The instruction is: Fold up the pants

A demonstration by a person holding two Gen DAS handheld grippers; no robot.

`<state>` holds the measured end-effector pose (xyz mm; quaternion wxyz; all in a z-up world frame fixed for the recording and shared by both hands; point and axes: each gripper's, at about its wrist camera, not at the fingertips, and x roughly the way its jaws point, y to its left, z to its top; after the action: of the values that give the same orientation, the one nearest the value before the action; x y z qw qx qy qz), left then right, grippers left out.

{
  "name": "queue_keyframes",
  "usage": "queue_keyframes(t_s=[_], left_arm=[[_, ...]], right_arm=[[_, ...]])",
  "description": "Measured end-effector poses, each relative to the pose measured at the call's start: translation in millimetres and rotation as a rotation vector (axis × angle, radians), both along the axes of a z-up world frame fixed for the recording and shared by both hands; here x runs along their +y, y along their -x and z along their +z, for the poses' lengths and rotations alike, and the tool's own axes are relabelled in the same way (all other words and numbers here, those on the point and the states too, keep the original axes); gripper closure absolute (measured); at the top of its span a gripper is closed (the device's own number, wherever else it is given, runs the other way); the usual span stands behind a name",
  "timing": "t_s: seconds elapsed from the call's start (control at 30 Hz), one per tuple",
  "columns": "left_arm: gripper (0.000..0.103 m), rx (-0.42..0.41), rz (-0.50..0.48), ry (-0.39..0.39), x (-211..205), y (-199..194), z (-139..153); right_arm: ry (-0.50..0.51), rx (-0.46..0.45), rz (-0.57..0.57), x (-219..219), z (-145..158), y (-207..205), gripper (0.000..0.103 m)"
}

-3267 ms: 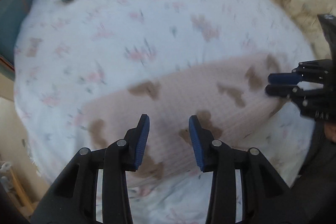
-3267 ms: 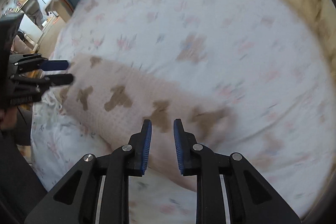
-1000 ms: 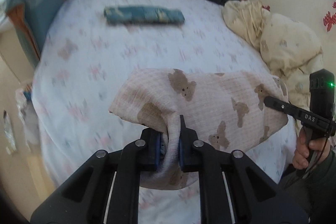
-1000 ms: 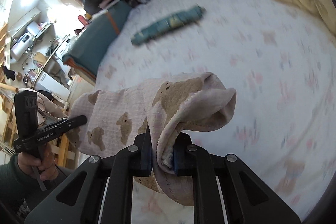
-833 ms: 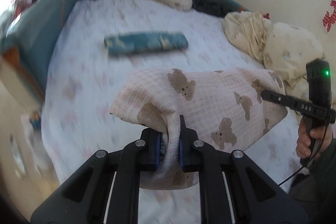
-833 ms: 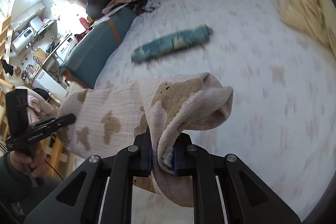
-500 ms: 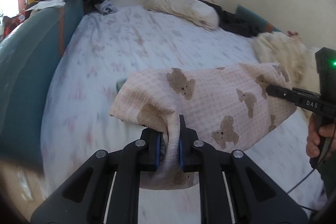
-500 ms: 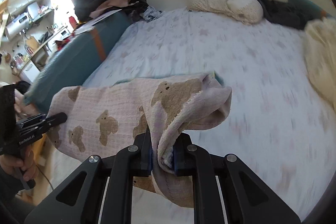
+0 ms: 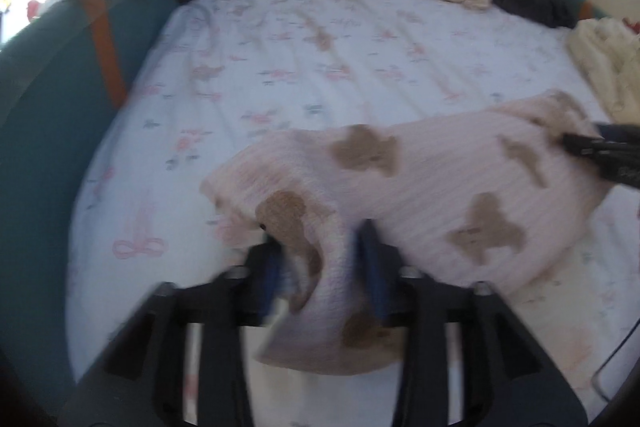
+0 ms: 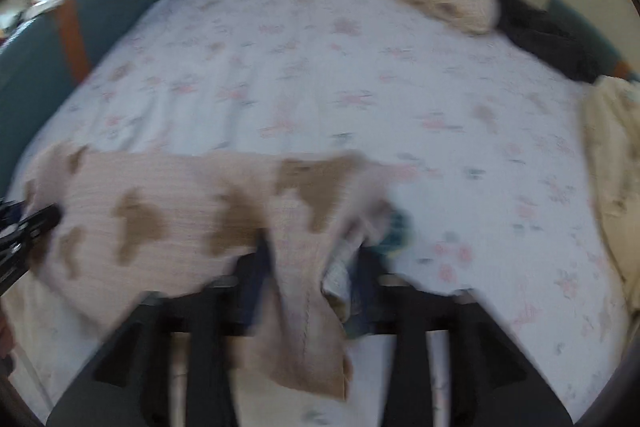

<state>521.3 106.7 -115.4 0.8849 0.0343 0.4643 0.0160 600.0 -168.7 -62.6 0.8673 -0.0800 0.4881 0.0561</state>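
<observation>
- Left wrist view: the left gripper point(image 9: 322, 267) is pinching one end of the pants point(image 9: 432, 195); cloth is filling the gap between its fingers, though blur is hiding how firmly they are biting.
- The pants are hanging as a folded band just above the bed point(image 9: 320, 67), likely so the fold can be laid down flat.
- The right gripper point(image 9: 596, 157) is showing at the far end of the band, keeping it stretched; its finger gap cannot be told here.
- Right wrist view: the right gripper point(image 10: 308, 275) is holding the other end of the pants point(image 10: 168, 211), fabric bunching between its fingers.
- A teal item point(image 10: 398, 231) is peeking out beside the cloth; it is too blurred to identify.
</observation>
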Motion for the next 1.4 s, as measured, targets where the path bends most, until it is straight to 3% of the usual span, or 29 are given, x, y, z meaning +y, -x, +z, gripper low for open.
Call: queue_keyframes(t_s=[0.03, 0.1, 0.23, 0.53, 0.6, 0.83, 0.93, 1.07, 1.17, 1.27, 1.4], left_arm=[[0.027, 0.004, 0.033, -0.026, 5.1, 0.9, -0.8], [0.018, 0.005, 0.119, -0.069, 18.5, 8.2, -0.5], [0.018, -0.025, 0.182, -0.040, 40.3, 39.9, 6.9], [0.018, -0.176, 0.116, 0.152, 20.5, 153.2, 66.0], [0.018, -0.177, 0.141, 0.146, 12.7, 185.6, 78.7], [0.015, -0.248, 0.121, 0.146, -16.1, 276.9, 136.6], [0.015, -0.271, 0.131, 0.134, -23.1, 310.3, 151.2], [0.014, -0.274, 0.142, 0.181, -29.1, 357.7, 165.6], [0.003, -0.294, 0.149, 0.191, -32.5, 390.6, 174.2], [0.001, -0.327, 0.126, 0.237, -31.3, 431.0, 186.8], [0.001, -0.340, 0.132, 0.191, -35.7, 468.1, 195.6]], right_arm=[[0.013, 0.012, -0.038, -11.4, -1.4, -1.4, 0.030], [0.019, 0.031, -0.080, -26.7, 0.4, -0.4, 0.032], [0.040, -0.013, -0.071, -42.6, 22.6, 31.9, 0.032], [-0.195, -0.089, -0.007, -42.1, 87.9, 160.7, 0.029], [-0.220, -0.120, 0.013, -34.7, 102.0, 198.5, 0.020], [-0.241, -0.181, 0.079, -20.4, 138.8, 303.7, 0.015], [-0.262, -0.204, 0.092, -22.0, 155.5, 341.2, 0.009], [-0.249, -0.221, 0.101, -23.2, 170.4, 385.3, 0.007], [-0.273, -0.230, 0.090, -26.3, 179.7, 416.7, 0.004], [-0.262, -0.242, 0.091, -22.4, 189.6, 444.7, 0.000], [-0.247, -0.285, 0.118, -17.0, 201.7, 488.9, 0.000]])
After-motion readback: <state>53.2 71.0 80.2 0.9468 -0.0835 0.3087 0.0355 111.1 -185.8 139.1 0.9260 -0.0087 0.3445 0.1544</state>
